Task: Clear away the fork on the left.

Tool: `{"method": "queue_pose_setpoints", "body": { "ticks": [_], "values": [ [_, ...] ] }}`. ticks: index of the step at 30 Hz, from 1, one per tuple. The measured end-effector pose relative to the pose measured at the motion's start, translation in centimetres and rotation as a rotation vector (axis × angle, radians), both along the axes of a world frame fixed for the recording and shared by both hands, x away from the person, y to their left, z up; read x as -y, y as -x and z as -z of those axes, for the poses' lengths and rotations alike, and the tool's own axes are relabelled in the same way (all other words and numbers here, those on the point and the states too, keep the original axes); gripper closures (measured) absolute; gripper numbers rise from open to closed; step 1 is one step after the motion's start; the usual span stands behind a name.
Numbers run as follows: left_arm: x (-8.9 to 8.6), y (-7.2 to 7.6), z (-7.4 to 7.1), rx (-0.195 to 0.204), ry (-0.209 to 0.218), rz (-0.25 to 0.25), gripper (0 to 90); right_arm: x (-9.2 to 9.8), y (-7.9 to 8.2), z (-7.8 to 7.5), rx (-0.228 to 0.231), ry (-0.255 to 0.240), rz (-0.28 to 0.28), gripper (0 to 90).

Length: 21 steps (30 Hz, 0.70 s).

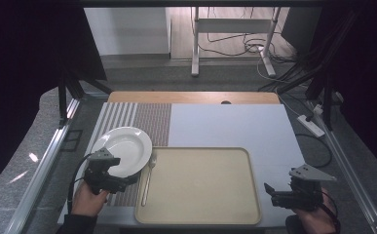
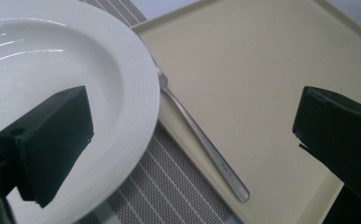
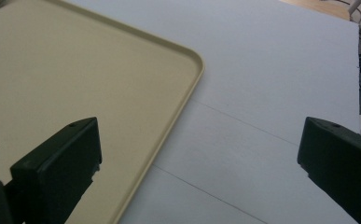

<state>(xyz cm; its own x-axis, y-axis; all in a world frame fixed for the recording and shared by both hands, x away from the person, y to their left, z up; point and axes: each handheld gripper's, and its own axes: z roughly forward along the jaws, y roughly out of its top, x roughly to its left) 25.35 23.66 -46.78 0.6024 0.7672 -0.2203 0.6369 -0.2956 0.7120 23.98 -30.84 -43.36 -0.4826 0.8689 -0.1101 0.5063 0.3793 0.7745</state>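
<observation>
Left tongs point(image 1: 127, 181) spread wide, pinching nothing, hovering low over the near rim of the white plate point(image 1: 123, 150) at roughly 8 o'clock on the counter point(image 1: 235, 126). In the left gripper view, one jaw over the plate's inner slope, the other over the beige tray point(image 2: 262, 79), with the fork point(image 2: 201, 140) lying between them, untouched. Fork resting along the tray's left edge, head tucked under or against the plate's rim at the 12 o'clock end, handle toward 6 o'clock on the striped placemat point(image 1: 142, 119). Plate sitting on that placemat, just left of the tray, rim close beside the tray's far-left corner.

Right tongs point(image 1: 270, 191) likewise spread wide and holding nothing, at about 4 o'clock, just off the tray's near-right corner and pointing toward 9 o'clock. In the right gripper view, one jaw above the tray's bare surface, the other above the pale counter, the tray's rounded corner between them.

Tray centred near the 6 o'clock edge, its surface bare.
</observation>
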Motion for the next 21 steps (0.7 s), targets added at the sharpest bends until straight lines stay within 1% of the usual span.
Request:
{"method": "queue_pose_setpoints", "body": {
  "ticks": [2,7,16,21],
  "values": [
    [-0.2,0.4,0.0,0.007,0.001,0.001,0.0,0.1,0.0,0.0,-0.002,-0.014,0.001,0.2],
    [-0.6,1.3,0.1,0.004,-0.002,-0.007,0.0,-0.1,0.1,0.0,0.003,0.003,-0.003,0.2],
    [-1.8,2.9,0.0,0.016,0.02,-0.041,0.0,-0.2,0.1,0.0,0.005,0.012,-0.007,0.2],
    [-2.2,3.6,0.1,0.012,0.014,-0.05,0.0,-0.2,0.1,0.0,0.007,0.017,-0.008,0.3]
  ]
}}
